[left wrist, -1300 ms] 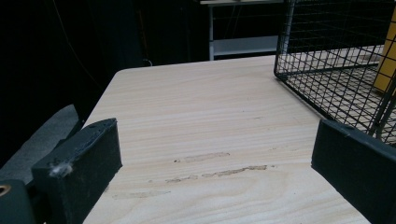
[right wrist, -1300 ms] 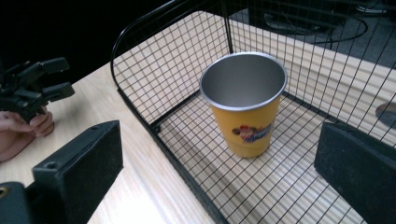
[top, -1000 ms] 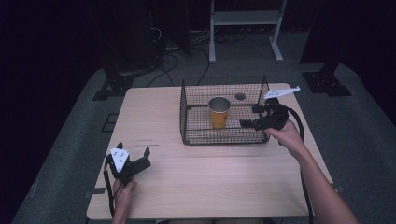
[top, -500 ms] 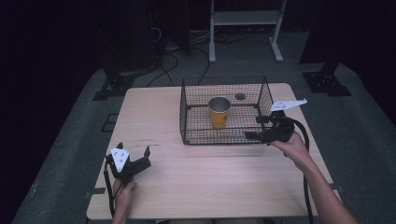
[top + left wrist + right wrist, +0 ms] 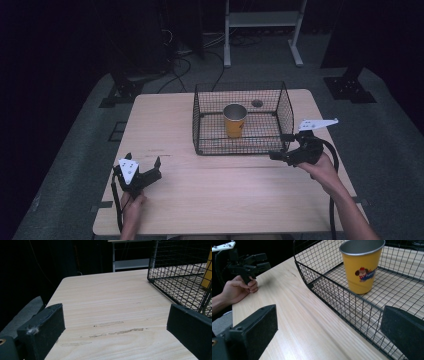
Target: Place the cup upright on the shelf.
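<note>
A yellow cup [image 5: 235,121] with a cartoon print [image 5: 361,267] stands upright inside a black wire basket [image 5: 240,147] at the middle of the wooden table. My right gripper [image 5: 281,146] is open just off the basket's front right corner, with nothing between its jaws [image 5: 329,315]. It looks along the basket's wall [image 5: 324,290] toward the cup. My left gripper [image 5: 144,162] rests near the table's front left, open and empty [image 5: 116,315], well away from the basket [image 5: 180,287]. The right gripper view has that left gripper [image 5: 249,262] at its far left, in a hand.
The light wooden table [image 5: 165,125] has bare room left of and in front of the basket. A round cable hole [image 5: 257,103] lies behind the basket. A white stand [image 5: 260,20] and cables sit on the dark floor beyond the table.
My right gripper has drawn back from the basket's right side toward the person and come lower, near the front right corner. The left gripper and the cup have stayed put.
</note>
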`<state>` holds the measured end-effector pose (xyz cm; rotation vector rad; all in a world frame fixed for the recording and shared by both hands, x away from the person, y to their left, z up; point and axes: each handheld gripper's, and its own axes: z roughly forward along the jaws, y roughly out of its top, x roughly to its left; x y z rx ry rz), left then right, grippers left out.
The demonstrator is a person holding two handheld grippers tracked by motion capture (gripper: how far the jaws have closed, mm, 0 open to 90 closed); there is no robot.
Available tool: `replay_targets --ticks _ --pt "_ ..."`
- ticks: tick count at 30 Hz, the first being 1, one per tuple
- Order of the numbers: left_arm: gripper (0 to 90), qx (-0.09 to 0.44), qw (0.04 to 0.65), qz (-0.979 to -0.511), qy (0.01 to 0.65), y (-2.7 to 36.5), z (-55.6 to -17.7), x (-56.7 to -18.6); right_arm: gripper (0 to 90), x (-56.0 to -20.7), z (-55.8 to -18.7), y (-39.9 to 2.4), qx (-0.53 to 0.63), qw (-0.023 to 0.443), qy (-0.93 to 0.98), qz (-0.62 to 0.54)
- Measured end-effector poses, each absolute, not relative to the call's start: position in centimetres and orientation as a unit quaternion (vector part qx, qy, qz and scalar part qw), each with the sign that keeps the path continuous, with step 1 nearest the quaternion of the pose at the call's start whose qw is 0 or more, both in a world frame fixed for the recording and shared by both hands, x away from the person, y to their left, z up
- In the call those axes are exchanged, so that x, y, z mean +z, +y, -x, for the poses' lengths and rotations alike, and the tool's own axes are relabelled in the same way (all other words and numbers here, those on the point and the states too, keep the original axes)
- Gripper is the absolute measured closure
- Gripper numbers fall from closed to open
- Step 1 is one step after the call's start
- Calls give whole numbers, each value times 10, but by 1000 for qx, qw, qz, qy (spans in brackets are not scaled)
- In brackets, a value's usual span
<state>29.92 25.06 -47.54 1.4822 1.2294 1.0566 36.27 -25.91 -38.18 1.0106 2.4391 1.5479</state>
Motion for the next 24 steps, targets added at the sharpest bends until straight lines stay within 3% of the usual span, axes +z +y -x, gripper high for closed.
replay_targets --ticks 24 --pt "8 429 454 -602 497 250 -299 -475 6 -411 -343 -274 501 39 792 -346"
